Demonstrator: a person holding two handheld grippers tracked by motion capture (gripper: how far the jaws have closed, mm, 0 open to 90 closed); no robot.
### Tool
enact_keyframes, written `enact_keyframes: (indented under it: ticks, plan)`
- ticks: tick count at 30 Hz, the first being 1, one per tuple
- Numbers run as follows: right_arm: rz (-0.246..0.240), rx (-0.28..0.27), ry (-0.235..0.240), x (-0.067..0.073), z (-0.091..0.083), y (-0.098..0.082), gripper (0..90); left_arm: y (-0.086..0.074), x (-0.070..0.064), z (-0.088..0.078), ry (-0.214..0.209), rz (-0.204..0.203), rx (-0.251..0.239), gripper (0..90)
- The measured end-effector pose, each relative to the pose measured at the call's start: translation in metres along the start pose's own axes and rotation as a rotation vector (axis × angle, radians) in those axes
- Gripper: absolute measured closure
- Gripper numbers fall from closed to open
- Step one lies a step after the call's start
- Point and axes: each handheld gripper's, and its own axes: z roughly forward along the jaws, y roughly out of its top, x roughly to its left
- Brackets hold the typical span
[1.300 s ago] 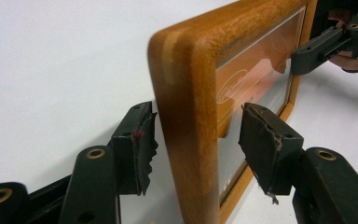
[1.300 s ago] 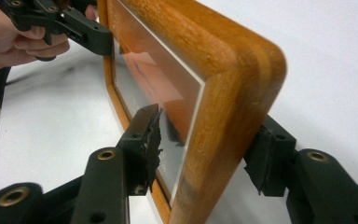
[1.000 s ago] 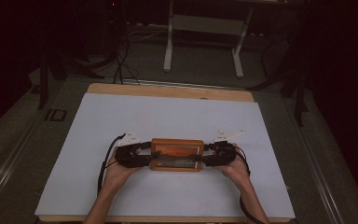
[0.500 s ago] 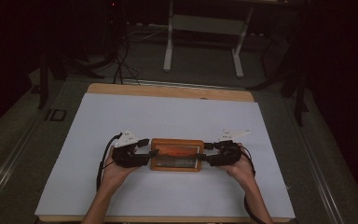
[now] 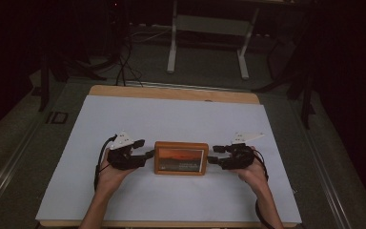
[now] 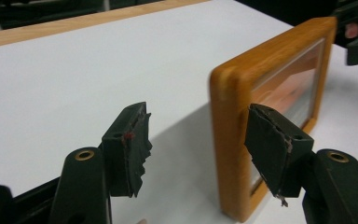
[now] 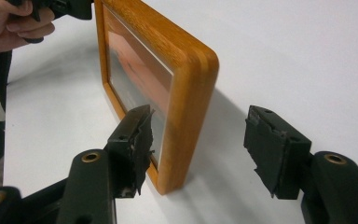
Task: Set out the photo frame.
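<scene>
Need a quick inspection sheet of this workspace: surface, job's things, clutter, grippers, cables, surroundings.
Surface: white sheet over a wooden table.
Job's things: wooden picture frame, upright at mid-table.
Clutter: nothing seen.
Grippers: left gripper open, frame's end between its jaws with a gap on one side; right gripper open around the other end, pads clear.
Cables: black cable trailing from the left gripper.
Surroundings: dark room, grey stand behind the table.

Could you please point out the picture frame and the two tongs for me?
picture frame (image 5: 181,158), high view, its glass front.
left tongs (image 6: 193,144), left gripper view, between the tips.
right tongs (image 7: 198,149), right gripper view, between the tips.
</scene>
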Motion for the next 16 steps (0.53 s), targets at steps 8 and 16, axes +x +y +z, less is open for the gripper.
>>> enact_keyframes:
  ticks: [8, 16]
  plan:
    - [0.01, 0.028, -0.022, -0.008, -0.009, -0.006, 41.1, -0.007, 0.008, -0.002, 0.089, 0.006, 0.047, 39.5]
    - [0.031, 0.068, -0.069, -0.016, -0.01, -0.014, 40.8, -0.016, 0.015, 0.006, 0.23, 0.025, 0.151, 37.8]
